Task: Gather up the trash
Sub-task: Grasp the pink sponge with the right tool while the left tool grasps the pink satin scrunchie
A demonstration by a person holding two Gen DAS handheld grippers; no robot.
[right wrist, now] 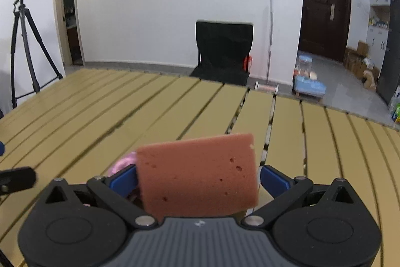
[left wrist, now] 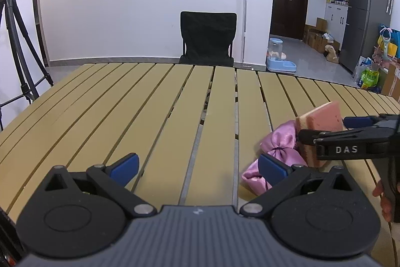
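Right claw [right wrist: 198, 175] clamped on pink sponge [right wrist: 197, 173], held above tabletop [left wrist: 175, 104] just over pink satin cloth [left wrist: 277, 157] at near right; left claw [left wrist: 198, 167] spread apart, holding nothing, cloth beside its right finger.

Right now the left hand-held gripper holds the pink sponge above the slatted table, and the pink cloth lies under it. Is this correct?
Not quite: the right hand-held gripper holds the pink sponge, as the right wrist view shows. The left hand-held gripper is open and empty. The rest stands: slatted table, pink cloth below.
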